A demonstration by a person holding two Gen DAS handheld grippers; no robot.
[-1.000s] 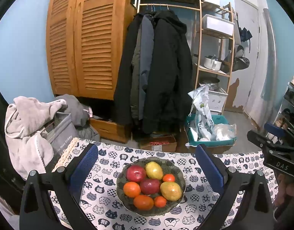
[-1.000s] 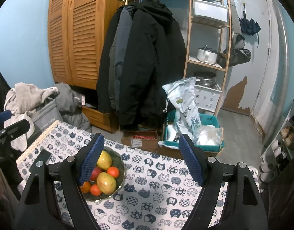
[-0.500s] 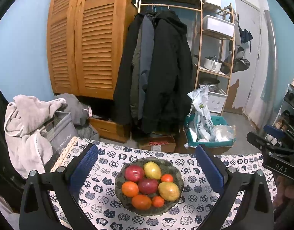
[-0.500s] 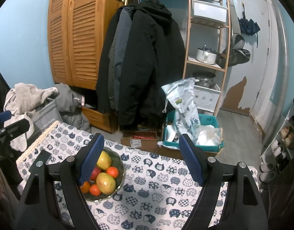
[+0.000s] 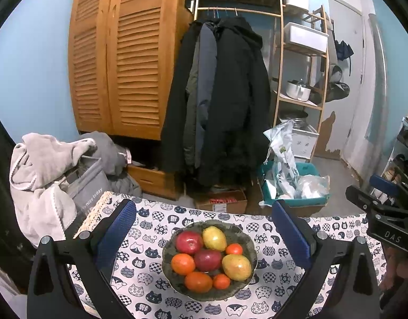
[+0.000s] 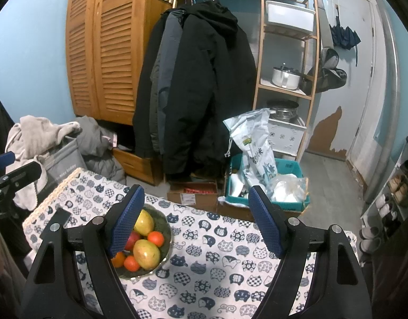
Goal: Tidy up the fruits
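A dark green bowl (image 5: 247,242) full of fruit sits on a cat-print tablecloth (image 5: 156,242). It holds two red apples (image 5: 189,242), two yellow-green mangoes (image 5: 236,267) and several oranges (image 5: 183,263). My left gripper (image 5: 204,235) is open and empty, hovering above and in front of the bowl. My right gripper (image 6: 196,222) is open and empty, to the right of the bowl (image 6: 166,232); its left finger hides part of the fruit. Each gripper shows at the edge of the other's view.
The table's far edge (image 6: 78,171) drops to a floor with a cardboard box (image 6: 193,194) and a teal bin of bags (image 6: 291,202). Hanging coats (image 5: 219,106), a wooden wardrobe (image 5: 118,61), a shelf rack (image 6: 286,61) and a laundry pile (image 5: 44,164) stand behind.
In the left wrist view the bowl has drifted slightly left and down, so my left gripper shifted a little. The right gripper has hardly moved. Both stay open.
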